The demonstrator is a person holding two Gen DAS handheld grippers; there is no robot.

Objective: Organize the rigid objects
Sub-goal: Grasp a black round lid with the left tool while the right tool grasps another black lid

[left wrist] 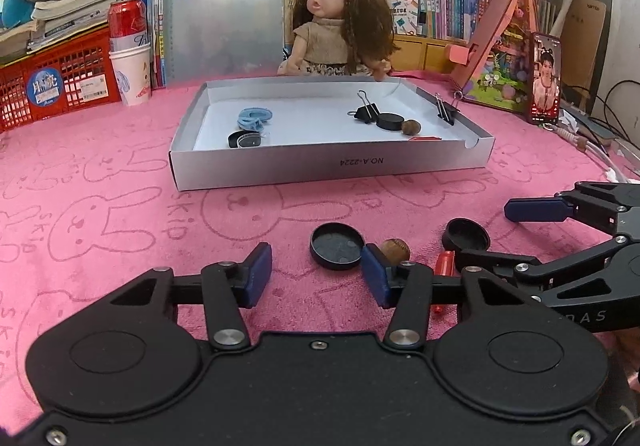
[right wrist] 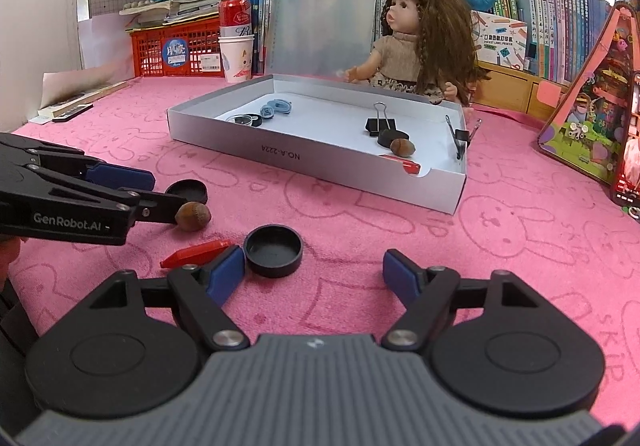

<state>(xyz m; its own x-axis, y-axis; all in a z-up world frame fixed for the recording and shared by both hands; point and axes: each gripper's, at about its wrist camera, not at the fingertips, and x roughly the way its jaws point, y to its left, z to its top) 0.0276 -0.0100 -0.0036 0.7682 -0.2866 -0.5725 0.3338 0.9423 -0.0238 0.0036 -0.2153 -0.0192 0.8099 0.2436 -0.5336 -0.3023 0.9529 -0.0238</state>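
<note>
Two hand-held grippers are hovering low over a pink towel printed with rabbits, where four small hard items are lying loose: two black round caps, a brown nut and a red crayon-like stick. The left gripper [left wrist: 316, 270] is standing partly open with nothing pressed between its blue pads; the first black cap [left wrist: 337, 246] is lying just ahead of the gap, near the right-hand pad, and the nut [left wrist: 395, 250] is sitting just outside that same pad, apparently touching its outer side. The right gripper [right wrist: 314, 272] is standing wide open and empty; the second black cap [right wrist: 273, 250] is resting just ahead of its jaws, close to the left-hand pad, and the red stick [right wrist: 197, 252] is lying just beyond that pad. Well ahead of both sets of jaws, a shallow grey box lid [right wrist: 320, 162] is already holding binder clips, another cap, another nut and a blue piece. The caps look light, stiff and smooth, so pinching across the rim should be holding best. The nut looks hard and round, likely rolling or squirting out unless it is being squeezed across its middle.
</note>
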